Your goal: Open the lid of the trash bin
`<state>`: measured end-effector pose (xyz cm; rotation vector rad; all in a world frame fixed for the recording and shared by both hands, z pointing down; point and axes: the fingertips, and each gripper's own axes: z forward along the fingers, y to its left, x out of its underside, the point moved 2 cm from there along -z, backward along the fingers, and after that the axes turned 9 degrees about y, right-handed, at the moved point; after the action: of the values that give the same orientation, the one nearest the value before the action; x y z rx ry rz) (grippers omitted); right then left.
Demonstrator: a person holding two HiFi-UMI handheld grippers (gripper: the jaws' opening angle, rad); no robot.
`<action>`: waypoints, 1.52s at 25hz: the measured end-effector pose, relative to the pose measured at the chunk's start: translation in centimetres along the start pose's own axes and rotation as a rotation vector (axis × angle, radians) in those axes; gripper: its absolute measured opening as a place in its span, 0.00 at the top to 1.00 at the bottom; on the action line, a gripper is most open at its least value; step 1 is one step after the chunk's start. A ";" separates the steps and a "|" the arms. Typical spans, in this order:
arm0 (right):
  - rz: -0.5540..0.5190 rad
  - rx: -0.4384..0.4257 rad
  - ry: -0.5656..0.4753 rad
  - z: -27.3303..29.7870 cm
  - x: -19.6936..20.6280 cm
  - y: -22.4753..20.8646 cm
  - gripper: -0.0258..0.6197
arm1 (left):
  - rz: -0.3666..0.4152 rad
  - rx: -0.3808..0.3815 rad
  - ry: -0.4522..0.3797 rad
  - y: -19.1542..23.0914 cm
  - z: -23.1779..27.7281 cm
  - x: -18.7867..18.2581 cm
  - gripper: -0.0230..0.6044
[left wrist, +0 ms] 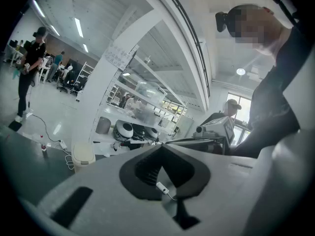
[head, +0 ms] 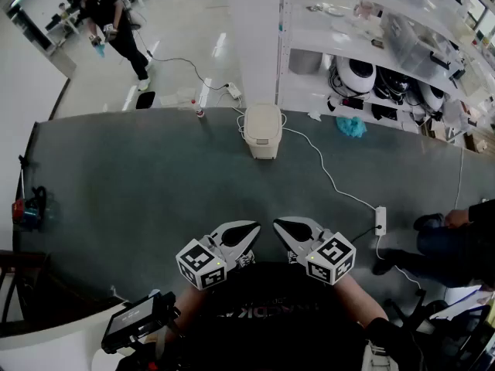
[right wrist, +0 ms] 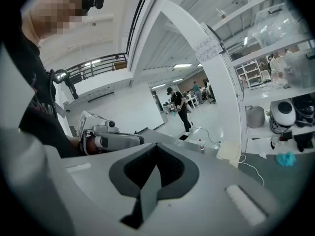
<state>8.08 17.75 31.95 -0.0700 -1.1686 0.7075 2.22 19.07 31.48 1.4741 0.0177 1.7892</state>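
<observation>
A small cream trash bin [head: 263, 131] stands with its lid down at the far edge of the dark table [head: 139, 184], in the middle. It also shows in the left gripper view as the bin [left wrist: 83, 154] and in the right gripper view as the bin [right wrist: 228, 151]. My left gripper [head: 253, 226] and right gripper [head: 278, 224] hover side by side close to my body, far short of the bin, tips nearly touching each other. Both are shut with nothing between the jaws. The left gripper [left wrist: 161, 147] and right gripper [right wrist: 156, 146] each show their pads meeting at the tip.
A white power strip [head: 380, 220] lies at the right, its cable running to the bin. A blue cloth [head: 351, 126] and a small bottle [head: 199, 112] sit at the far edge. Shelves [head: 387, 60] stand behind. One person [head: 456, 238] sits at the right; another [head: 116, 25] walks far left.
</observation>
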 end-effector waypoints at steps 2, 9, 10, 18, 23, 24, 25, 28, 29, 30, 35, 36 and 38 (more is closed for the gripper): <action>-0.001 0.000 0.000 0.0 -0.1 -0.1 0.95 | 0.001 -0.001 -0.001 0.1 0.1 -0.1 0.96; -0.004 -0.002 0.003 0.3 -0.1 -0.2 0.95 | 0.009 -0.005 -0.001 0.3 0.0 -0.2 0.96; -0.006 -0.004 0.002 0.4 -0.1 -0.2 0.95 | 0.008 -0.006 -0.001 0.3 0.0 -0.2 0.96; 0.015 0.003 -0.015 1.1 -1.3 -1.3 0.95 | -0.003 -0.002 0.008 1.7 0.2 -1.0 0.96; 0.043 0.032 -0.021 1.9 -1.8 -1.7 0.95 | -0.007 0.019 0.015 2.9 -0.1 -1.4 0.96; 0.046 0.040 -0.023 2.2 -1.8 -1.7 0.95 | -0.009 0.025 0.016 3.2 -0.3 -1.4 0.96; 0.049 0.047 -0.024 2.5 -1.8 -1.6 0.95 | -0.011 0.031 0.016 3.5 -0.5 -1.4 0.96; 0.061 0.068 -0.028 3.5 -2.0 -1.4 0.95 | -0.014 0.052 0.021 4.6 -1.2 -1.4 0.96; 0.067 0.074 -0.030 4.0 -2.1 -1.3 0.95 | -0.014 0.059 0.024 4.9 -1.4 -1.5 0.96; 0.073 0.078 -0.033 4.4 -2.2 -1.2 0.95 | -0.014 0.064 0.027 5.3 -1.7 -1.5 0.96; 0.071 0.099 -0.040 6.1 -3.2 -1.1 0.95 | -0.036 0.079 0.034 7.3 -2.2 -2.0 0.96; 0.069 0.098 -0.039 6.2 -3.4 -1.4 0.95 | -0.047 0.077 0.033 7.6 -2.1 -2.1 0.96; 0.075 0.092 -0.038 6.1 -3.7 -2.3 0.95 | -0.059 0.070 0.030 8.1 -1.5 -2.5 0.96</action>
<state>3.14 12.09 32.39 -0.0234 -1.1728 0.8315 -3.57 12.80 32.87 1.4801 0.1394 1.7789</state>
